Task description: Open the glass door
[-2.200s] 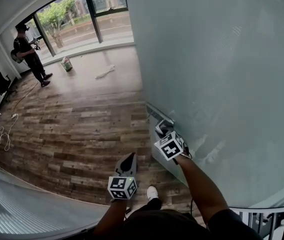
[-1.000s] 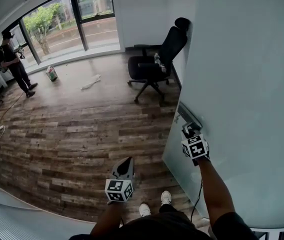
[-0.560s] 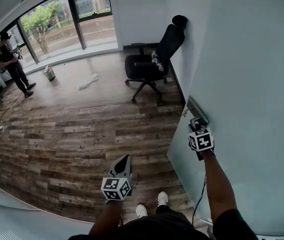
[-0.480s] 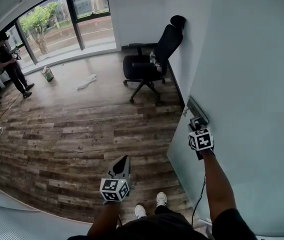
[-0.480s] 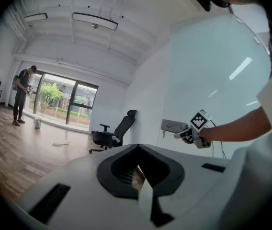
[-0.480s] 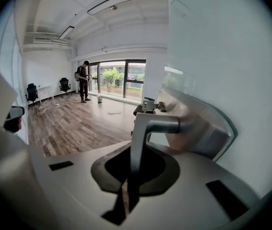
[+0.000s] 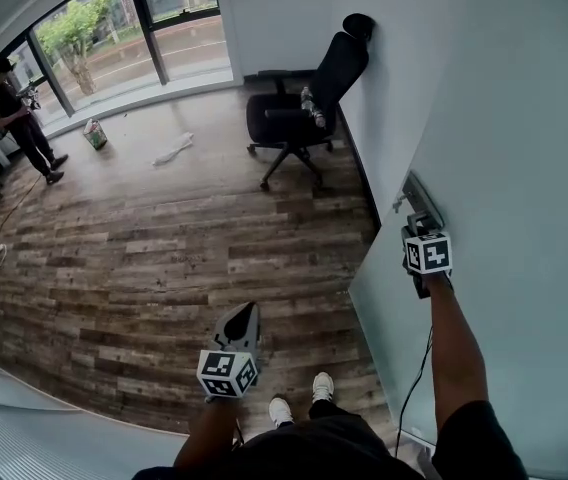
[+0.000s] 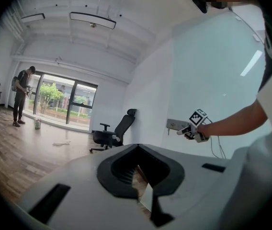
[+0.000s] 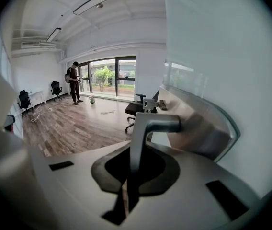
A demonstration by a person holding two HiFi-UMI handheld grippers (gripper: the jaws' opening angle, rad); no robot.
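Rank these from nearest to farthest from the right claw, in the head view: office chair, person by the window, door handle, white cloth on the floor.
1. The door handle, clamped in the right claw.
2. The office chair, ahead by the wall.
3. The white cloth, on the floor further left.
4. The person, far left by the window.

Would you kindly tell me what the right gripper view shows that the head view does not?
Only the right gripper view: the right gripper's jaws shut on the handle, and ceiling lights. Only the head view: the left gripper and the person's shoes. Both: the chair, a bystander by the window, the wood floor and the glass door.
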